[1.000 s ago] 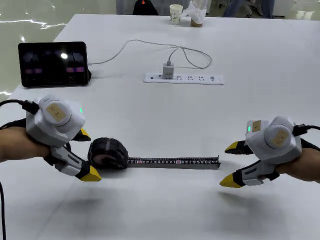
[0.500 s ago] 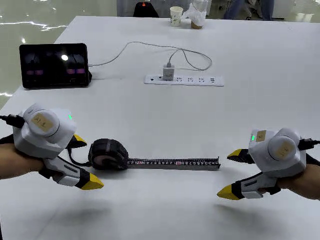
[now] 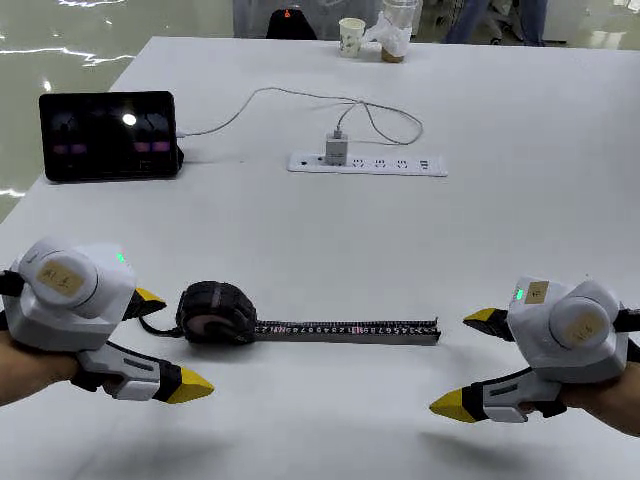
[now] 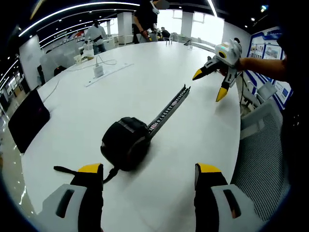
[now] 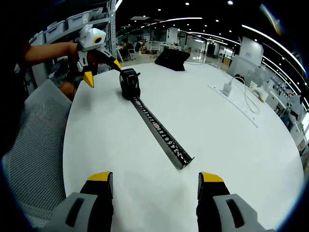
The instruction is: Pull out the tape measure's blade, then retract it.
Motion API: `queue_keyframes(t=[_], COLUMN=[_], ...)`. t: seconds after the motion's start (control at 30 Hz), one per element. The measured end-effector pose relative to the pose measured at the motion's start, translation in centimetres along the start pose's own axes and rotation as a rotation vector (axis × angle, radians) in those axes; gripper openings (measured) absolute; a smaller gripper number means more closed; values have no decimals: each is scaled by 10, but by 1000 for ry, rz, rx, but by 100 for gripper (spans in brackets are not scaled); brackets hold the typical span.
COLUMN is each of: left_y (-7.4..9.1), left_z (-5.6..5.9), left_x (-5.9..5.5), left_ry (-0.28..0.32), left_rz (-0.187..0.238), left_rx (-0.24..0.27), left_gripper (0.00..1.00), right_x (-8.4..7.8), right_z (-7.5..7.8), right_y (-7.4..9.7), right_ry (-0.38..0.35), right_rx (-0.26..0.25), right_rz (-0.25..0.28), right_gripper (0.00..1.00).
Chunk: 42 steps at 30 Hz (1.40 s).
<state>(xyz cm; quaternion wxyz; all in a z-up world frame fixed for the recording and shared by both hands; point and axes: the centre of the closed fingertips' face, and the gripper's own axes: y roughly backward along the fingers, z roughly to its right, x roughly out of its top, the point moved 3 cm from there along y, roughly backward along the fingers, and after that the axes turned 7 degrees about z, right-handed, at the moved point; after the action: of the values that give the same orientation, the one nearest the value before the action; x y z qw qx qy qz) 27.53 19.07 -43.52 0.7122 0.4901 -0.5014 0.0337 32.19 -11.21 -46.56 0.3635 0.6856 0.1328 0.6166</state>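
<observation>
A black tape measure [image 3: 214, 312] lies on the white table [image 3: 330, 230], its dark blade [image 3: 345, 328] pulled out flat to the right and ending in a hook [image 3: 436, 328]. My left gripper [image 3: 170, 340] is open just left of the case, touching nothing; the case [image 4: 126, 143] sits a little beyond its fingertips [image 4: 91, 169]. My right gripper [image 3: 476, 360] is open to the right of the hook, a short gap away. The blade [image 5: 159, 130] runs from the far case [image 5: 129, 82] toward its fingertips [image 5: 211, 178]. Each gripper also appears in the other's view: right [image 4: 211, 82], left [image 5: 101, 67].
A dark tablet [image 3: 108, 136] stands at the left. A white power strip [image 3: 366, 162] with a charger and cable lies mid-table. Paper cups [image 3: 352, 30] stand at the far edge. Bare tabletop surrounds the tape. A mesh chair [image 5: 34, 145] is beside the table.
Both grippers have drawn back toward me and slightly outward, away from the tape. The tape measure and its extended blade have stayed where they were.
</observation>
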Motion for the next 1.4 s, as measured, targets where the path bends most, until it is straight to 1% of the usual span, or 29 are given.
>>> queue_keyframes(t=[0.13,0.3,0.4,0.43,0.53,0.67,0.7,0.77,0.8,0.83,0.9,0.97,1.0,1.07,1.13,1.17,1.27,1.3,1.33,1.4], left_y=[2,5,6,6,8,11,12,14,15,16,17,18,19,21,23,24,28,29,30,32], left_z=[4,12,18,19,25,29,30,32,34,35,38,41,42,42,42,44,46,46,47,47], left_x=[-3,-6,-5,-5,-3,-1,-1,3,5,5,6,7,7,6,6,5,5,5,4,4], left_ry=[25,72,99,103,129,154,160,168,172,175,183,185,185,204,217,222,244,254,271,281], left_rz=[16,48,81,88,128,159,165,191,211,217,237,249,259,265,284,289,307,316,326,341], left_rx=[18,44,63,68,90,125,133,157,172,177,200,204,215,237,261,261,288,298,310,325], left_gripper=[75,76,77,77,79,82,82,83,84,85,86,86,87,88,91,91,91,92,92,93], right_x=[2,6,9,10,12,16,17,19,21,22,26,29,31,31,31,32,34,36,38,40], right_z=[-3,-9,-13,-14,-17,-20,-21,-25,-27,-28,-29,-32,-35,-40,-43,-46,-47,-47,-46,-49], right_y=[1,3,4,4,6,7,7,8,9,9,11,12,12,13,13,13,15,16,18,19], right_ry=[-15,-39,-60,-65,-74,-103,-108,-120,-125,-130,-138,-160,-181,-189,-197,-206,-226,-233,-240,-248], right_rx=[-14,-44,-70,-74,-108,-143,-146,-154,-163,-172,-212,-221,-222,-227,-229,-237,-270,-284,-310,-313], right_rz=[20,53,85,89,109,140,148,163,175,183,213,235,248,256,260,264,292,304,323,335], right_gripper=[73,77,78,78,79,82,83,83,84,84,85,87,86,86,87,87,90,91,93,93])
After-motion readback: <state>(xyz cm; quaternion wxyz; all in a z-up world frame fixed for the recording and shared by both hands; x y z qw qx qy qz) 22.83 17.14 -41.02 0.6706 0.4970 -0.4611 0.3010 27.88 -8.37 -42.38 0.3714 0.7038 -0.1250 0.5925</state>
